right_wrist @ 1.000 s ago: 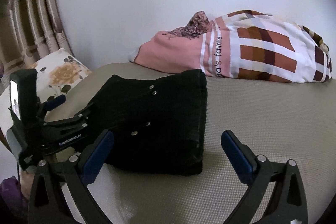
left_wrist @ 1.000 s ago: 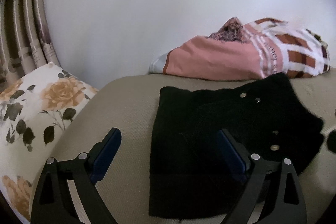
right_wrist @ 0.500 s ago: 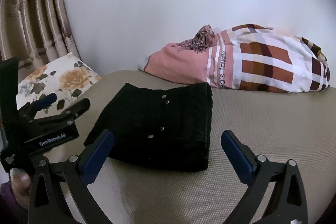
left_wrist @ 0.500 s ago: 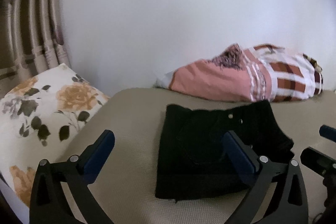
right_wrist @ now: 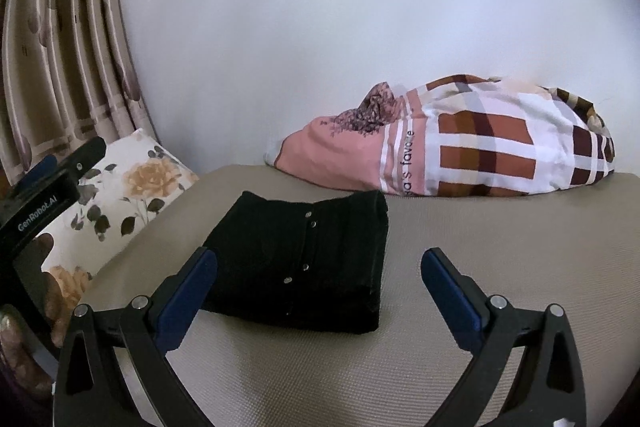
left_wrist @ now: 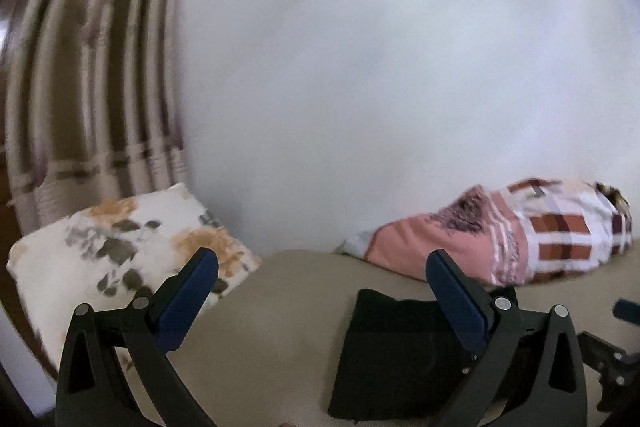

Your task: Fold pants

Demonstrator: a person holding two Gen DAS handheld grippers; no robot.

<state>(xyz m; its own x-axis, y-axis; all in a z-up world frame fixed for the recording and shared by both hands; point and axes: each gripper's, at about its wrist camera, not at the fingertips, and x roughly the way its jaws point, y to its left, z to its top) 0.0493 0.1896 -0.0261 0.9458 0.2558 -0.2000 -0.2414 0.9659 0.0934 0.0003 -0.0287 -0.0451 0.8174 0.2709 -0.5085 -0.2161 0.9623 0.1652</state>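
Observation:
The black pants [right_wrist: 304, 259] lie folded into a compact rectangle on the beige mattress [right_wrist: 500, 251], metal buttons showing on top. In the left wrist view the pants [left_wrist: 392, 355] sit low and right, partly behind my right finger. My left gripper [left_wrist: 320, 275] is open and empty, raised above and back from the pants. My right gripper [right_wrist: 318, 271] is open and empty, held back from the pants' near edge. The left gripper's body [right_wrist: 40, 195] shows at the left edge of the right wrist view.
A pink and plaid bundle of bedding [right_wrist: 460, 151] lies against the white wall behind the pants. A floral pillow [right_wrist: 120, 195] sits at the mattress's left edge, with striped curtains [right_wrist: 72, 47] behind it.
Both grippers have pulled back and up from the folded pants, so the pants look smaller and lower. The left wrist view has tilted up toward the wall. The pants have not moved.

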